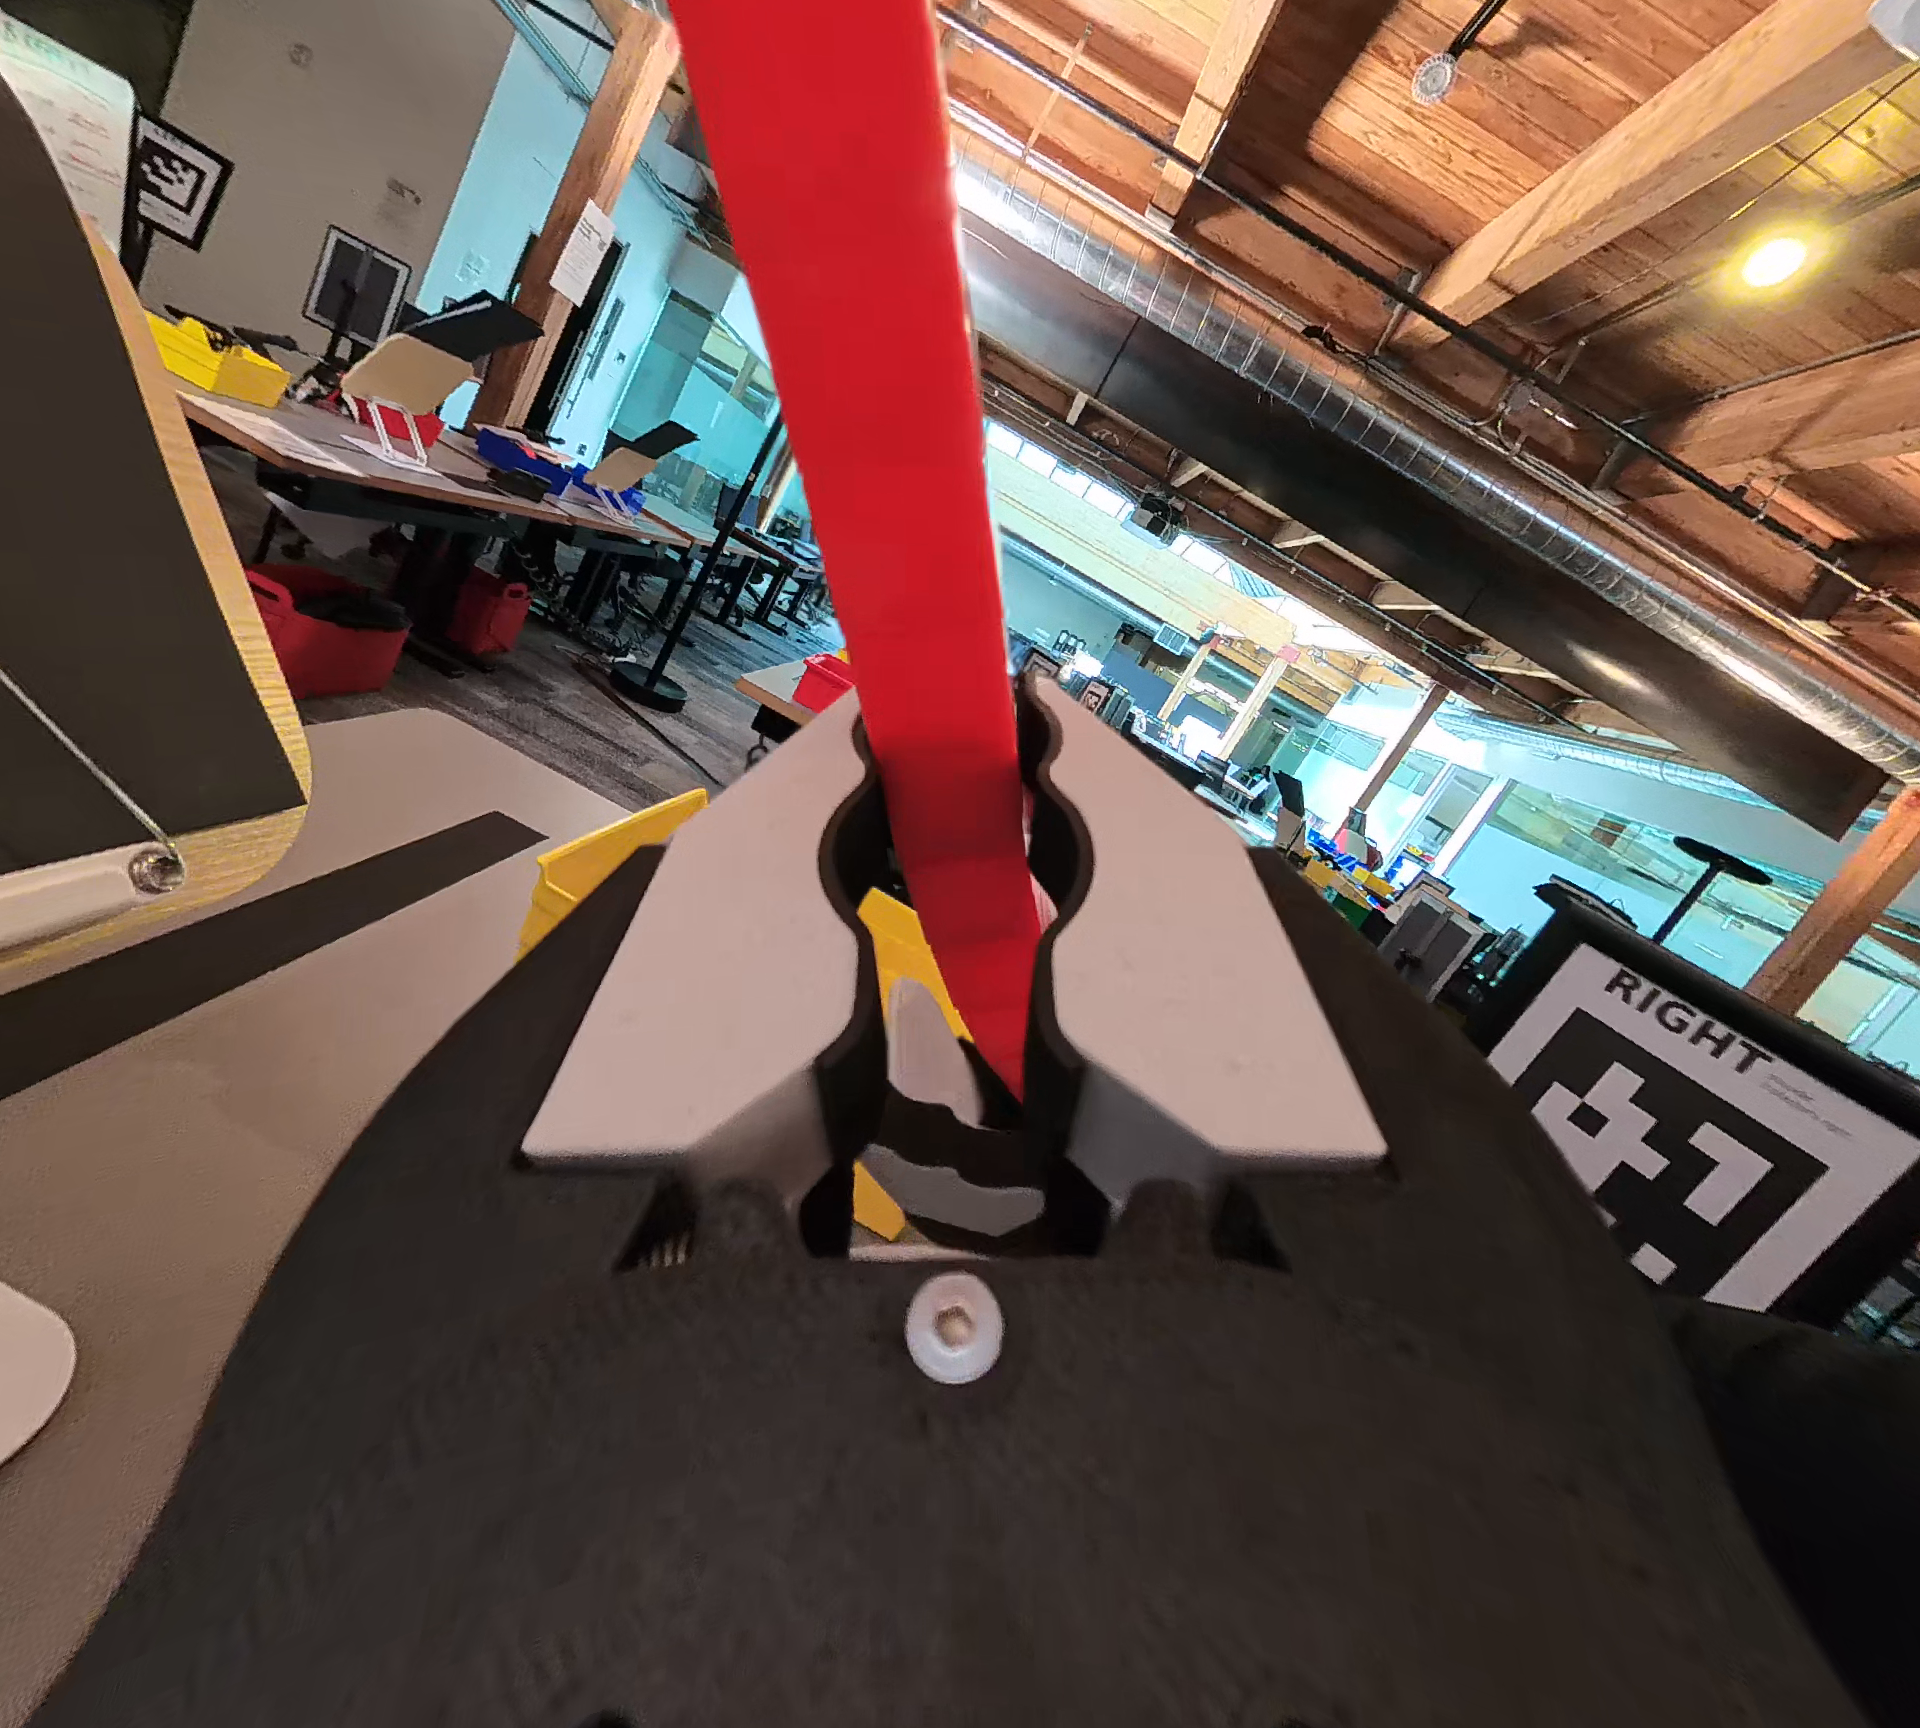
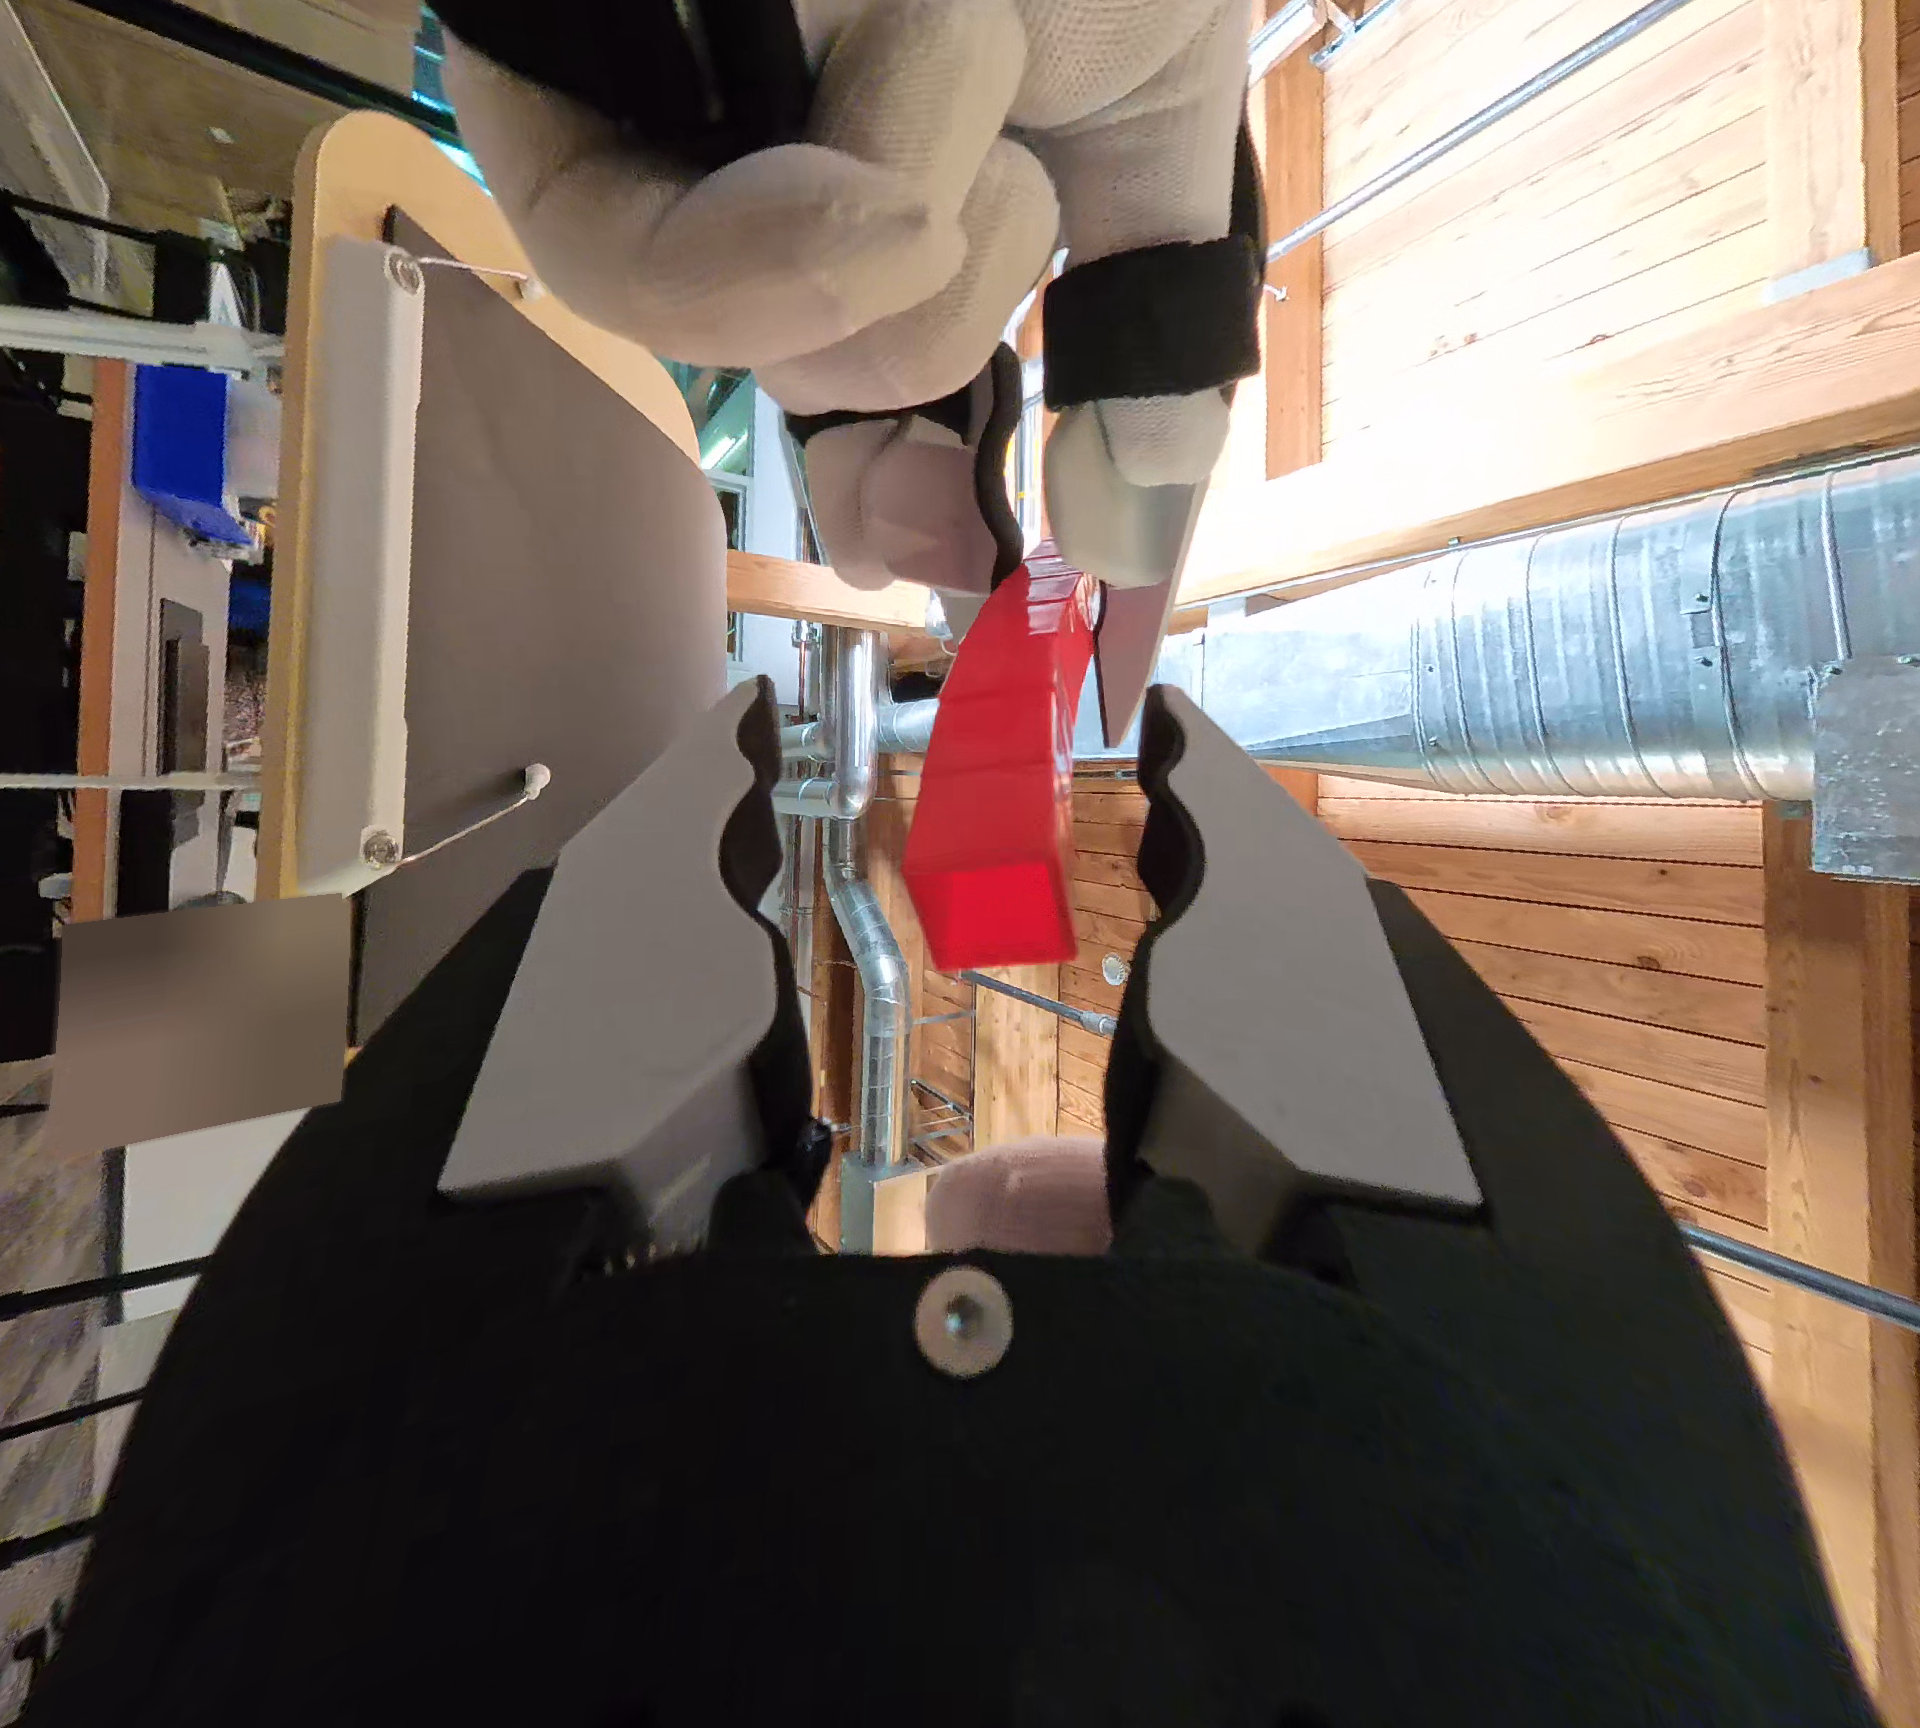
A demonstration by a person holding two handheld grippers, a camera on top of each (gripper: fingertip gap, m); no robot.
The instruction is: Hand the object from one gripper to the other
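Note:
A long red bar (image 1: 831, 276) is clamped at its near end by my left gripper (image 1: 940, 743), which is shut on it; the bar sticks up and away toward the ceiling. In the right wrist view the bar (image 2: 992, 795) points its square free end at the camera. That end shows in the gap between the fingers of my open right gripper (image 2: 956, 722) and touches neither finger. The left gripper (image 2: 1039, 582), held by a white-gloved hand (image 2: 883, 172), grips the bar's far end. No right fingers show by the bar's tip in the left wrist view.
A yellow bin (image 1: 613, 857) sits on the grey table (image 1: 208, 1107) below the left gripper. A curved wood-edged panel (image 1: 125, 535) stands at left and also shows in the right wrist view (image 2: 561, 587). A black-and-white marker board (image 1: 1662, 1148) is at lower right. There is about 6 cm between the tips of the two grippers.

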